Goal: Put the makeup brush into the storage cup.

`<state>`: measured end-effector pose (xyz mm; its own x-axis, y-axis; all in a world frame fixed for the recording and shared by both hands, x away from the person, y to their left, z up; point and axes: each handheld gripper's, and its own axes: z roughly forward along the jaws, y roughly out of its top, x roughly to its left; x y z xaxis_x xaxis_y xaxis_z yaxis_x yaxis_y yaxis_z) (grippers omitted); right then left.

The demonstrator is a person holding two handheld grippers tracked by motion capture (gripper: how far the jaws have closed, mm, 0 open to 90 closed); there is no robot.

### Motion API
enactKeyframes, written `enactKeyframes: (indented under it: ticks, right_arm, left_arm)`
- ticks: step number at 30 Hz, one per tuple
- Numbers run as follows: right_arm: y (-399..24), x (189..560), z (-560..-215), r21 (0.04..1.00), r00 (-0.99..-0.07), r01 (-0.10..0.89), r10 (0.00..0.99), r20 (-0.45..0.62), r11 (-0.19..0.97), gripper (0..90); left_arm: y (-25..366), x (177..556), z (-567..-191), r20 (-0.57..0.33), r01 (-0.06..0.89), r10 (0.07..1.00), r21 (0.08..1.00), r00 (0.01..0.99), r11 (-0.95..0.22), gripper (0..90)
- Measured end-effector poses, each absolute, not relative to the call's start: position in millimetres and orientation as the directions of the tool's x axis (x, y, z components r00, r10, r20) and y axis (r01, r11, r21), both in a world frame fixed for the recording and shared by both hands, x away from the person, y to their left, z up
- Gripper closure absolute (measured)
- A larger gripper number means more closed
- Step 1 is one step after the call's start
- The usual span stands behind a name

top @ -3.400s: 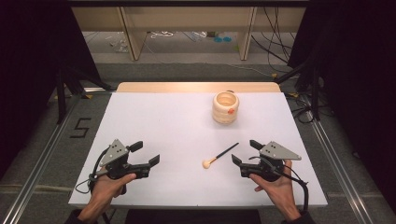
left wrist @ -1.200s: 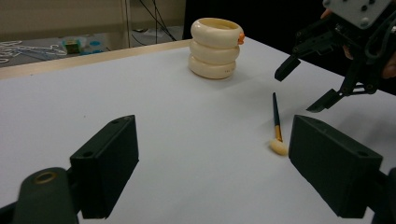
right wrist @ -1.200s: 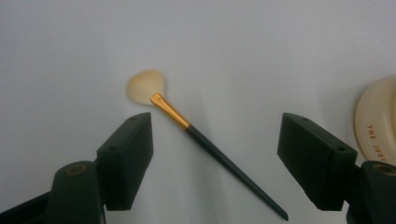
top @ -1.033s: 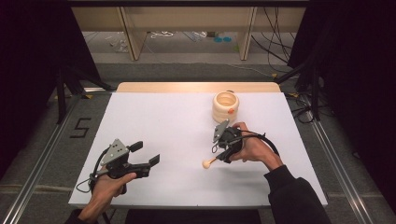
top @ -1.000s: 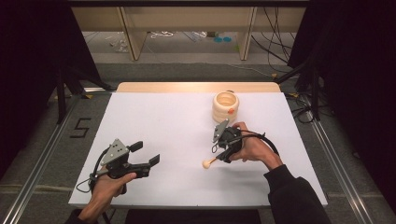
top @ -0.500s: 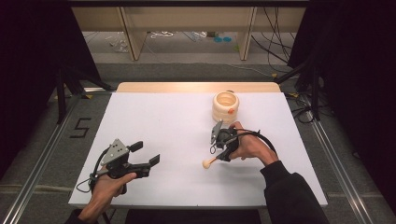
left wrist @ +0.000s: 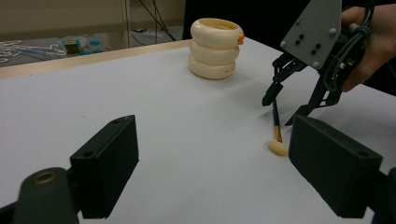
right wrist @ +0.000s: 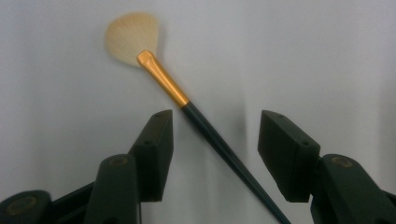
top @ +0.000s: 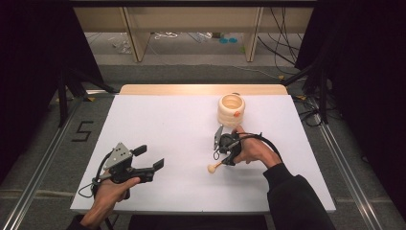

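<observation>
The makeup brush (right wrist: 187, 102) lies flat on the white table (top: 158, 120), framed by the right gripper (right wrist: 212, 140), whose jaws have just been closing but are not yet pressed on. The dark handle should be centred before clamping. The left gripper (top: 155, 158) is rested unclenched, holding nothing.
</observation>
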<state>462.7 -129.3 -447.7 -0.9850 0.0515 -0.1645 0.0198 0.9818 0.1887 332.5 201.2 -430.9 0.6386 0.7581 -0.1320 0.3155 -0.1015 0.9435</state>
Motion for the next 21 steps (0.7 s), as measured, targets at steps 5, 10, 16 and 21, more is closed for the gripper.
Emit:
enactKeyframes:
  ticks: [5,10,16,21]
  right_arm:
    - [-129.1,463.4,-449.7,0.176,-0.987,0.012,0.040,-0.156,0.984,51.0]
    - [-128.6,464.5,-451.1,0.166,-0.988,0.002,0.027,-0.149,0.986,54.7]
    - [-127.2,462.1,-452.9,0.175,-0.992,0.026,0.046,-0.114,0.984,56.9]
    - [-126.4,464.2,-454.4,0.170,-0.993,0.008,0.028,-0.118,0.985,57.7]
  left_arm:
    - [201.2,332.0,-430.6,-0.131,0.321,0.760,0.941,0.636,-0.106,15.6]
    - [201.1,332.1,-430.7,-0.132,0.322,0.760,0.941,0.636,-0.105,15.6]
    - [201.0,332.1,-430.7,-0.134,0.323,0.760,0.941,0.636,-0.104,15.7]
    - [200.7,332.0,-430.8,-0.138,0.326,0.760,0.940,0.636,-0.103,15.6]
